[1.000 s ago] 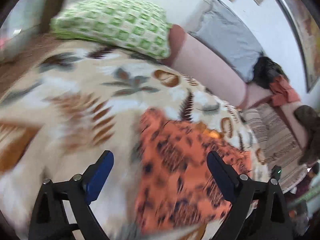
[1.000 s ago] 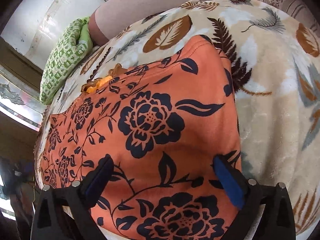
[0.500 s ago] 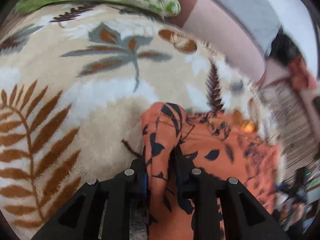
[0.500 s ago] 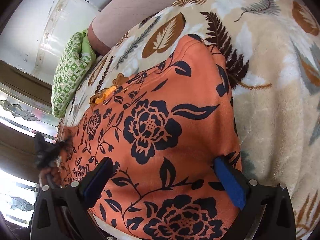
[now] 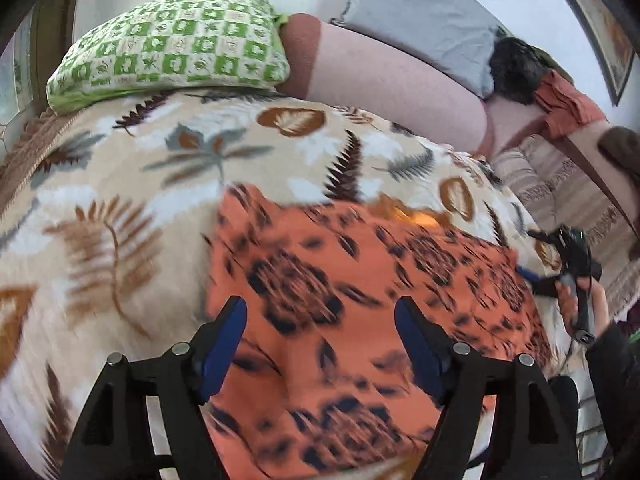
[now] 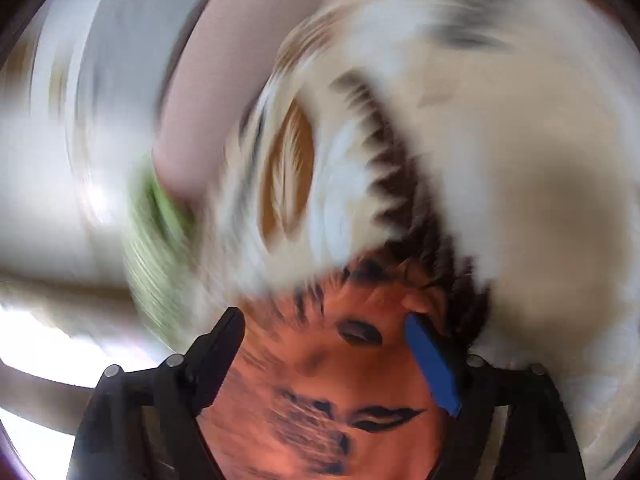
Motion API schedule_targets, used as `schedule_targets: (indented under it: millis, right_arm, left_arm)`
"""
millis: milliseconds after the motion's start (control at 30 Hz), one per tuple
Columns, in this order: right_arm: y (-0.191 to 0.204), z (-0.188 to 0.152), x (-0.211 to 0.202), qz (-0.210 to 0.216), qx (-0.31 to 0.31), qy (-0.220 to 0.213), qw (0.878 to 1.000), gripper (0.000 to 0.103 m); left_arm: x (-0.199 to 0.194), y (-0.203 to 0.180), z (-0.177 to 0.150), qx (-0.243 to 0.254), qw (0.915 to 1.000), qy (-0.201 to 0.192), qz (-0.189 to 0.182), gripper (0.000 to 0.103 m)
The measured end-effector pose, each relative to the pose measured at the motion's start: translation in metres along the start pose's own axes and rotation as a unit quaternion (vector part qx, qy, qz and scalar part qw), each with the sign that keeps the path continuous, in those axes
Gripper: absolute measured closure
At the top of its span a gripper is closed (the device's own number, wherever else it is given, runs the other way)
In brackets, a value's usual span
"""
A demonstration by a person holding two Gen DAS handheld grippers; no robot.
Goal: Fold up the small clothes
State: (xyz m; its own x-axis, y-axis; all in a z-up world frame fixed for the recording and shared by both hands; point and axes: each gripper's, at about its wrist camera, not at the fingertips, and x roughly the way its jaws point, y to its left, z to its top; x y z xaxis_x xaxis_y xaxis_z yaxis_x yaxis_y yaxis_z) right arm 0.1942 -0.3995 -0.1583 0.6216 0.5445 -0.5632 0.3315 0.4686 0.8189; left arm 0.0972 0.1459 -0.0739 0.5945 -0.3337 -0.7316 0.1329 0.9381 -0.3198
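An orange garment with a dark blue flower print (image 5: 344,292) lies flat on a leaf-patterned blanket (image 5: 120,208). My left gripper (image 5: 320,336) is open and empty, its blue-padded fingers spread above the garment's near part. In the right wrist view, which is heavily blurred, my right gripper (image 6: 326,344) is open over a corner of the same garment (image 6: 320,400). The right gripper also shows in the left wrist view (image 5: 568,272), held by a hand at the garment's right edge.
A green checked pillow (image 5: 172,48) lies at the head of the bed, with a pink bolster (image 5: 384,76) and a grey pillow (image 5: 416,16) behind. A striped cloth (image 5: 568,188) and a dark and red clothes pile (image 5: 560,96) sit at the right.
My left gripper, shut on a fold of the garment half a second ago, has let go, opened and pulled back. My right gripper has swung quickly toward the garment's far corner.
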Motion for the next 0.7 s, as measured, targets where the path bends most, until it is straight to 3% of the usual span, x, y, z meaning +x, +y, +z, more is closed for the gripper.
schedule_targets:
  millis: [33, 67, 100, 133, 167, 200, 233, 267, 300, 367, 433, 600, 700]
  right_arm:
    - [0.009, -0.004, -0.004, -0.020, -0.028, -0.007, 0.999, 0.016]
    - [0.019, -0.014, -0.004, -0.018, -0.057, 0.015, 0.998, 0.016]
    - [0.020, -0.023, 0.000, 0.013, -0.061, 0.043, 0.997, 0.016]
    - [0.018, -0.030, 0.004, 0.005, -0.077, 0.053, 0.996, 0.015]
    - [0.010, -0.033, 0.008, -0.061, -0.087, 0.051, 0.993, 0.015]
    - [0.003, -0.034, 0.008, -0.073, -0.076, 0.048, 0.993, 0.021]
    - [-0.002, -0.036, -0.005, -0.061, -0.046, 0.025, 0.997, 0.024]
    - [0.003, -0.040, -0.015, -0.074, -0.039, 0.016, 0.996, 0.023]
    - [0.014, -0.048, -0.030, -0.086, -0.055, 0.005, 0.995, 0.023]
    - [0.033, -0.076, -0.056, -0.068, -0.094, -0.004, 0.993, 0.021]
    - [0.039, -0.114, -0.076, -0.054, -0.110, 0.002, 0.992, 0.019]
    - [0.002, -0.198, -0.087, -0.025, -0.050, 0.027, 0.998, 0.016]
    - [-0.025, -0.210, -0.070, -0.019, 0.003, 0.036, 0.999, 0.016]
  left_arm:
    - [-0.004, -0.003, -0.008, 0.003, 1.0000, 0.000, -0.009, 0.021]
    - [0.002, -0.011, -0.018, 0.020, 0.9997, 0.004, -0.014, 0.018]
    - [0.011, -0.016, -0.025, 0.038, 0.9992, 0.009, 0.000, 0.017]
    - [0.030, -0.016, -0.033, 0.052, 0.9976, 0.031, 0.035, 0.017]
    - [0.044, -0.014, -0.039, 0.053, 0.9952, 0.060, 0.056, 0.018]
    - [0.056, -0.016, -0.044, 0.068, 0.9923, 0.070, 0.076, 0.018]
    - [0.051, -0.027, -0.044, 0.096, 0.9891, 0.053, 0.098, 0.018]
    - [0.047, -0.033, -0.042, 0.102, 0.9876, 0.056, 0.106, 0.018]
    - [0.037, -0.041, -0.037, 0.098, 0.9897, 0.050, 0.092, 0.018]
    - [0.018, -0.052, -0.030, 0.089, 0.9937, 0.014, 0.067, 0.015]
    - [0.014, -0.061, -0.027, 0.080, 0.9935, 0.008, 0.081, 0.014]
    - [0.030, -0.075, -0.035, 0.036, 0.9961, 0.043, 0.068, 0.013]
    - [0.038, -0.087, -0.044, 0.034, 0.9953, 0.059, 0.068, 0.013]
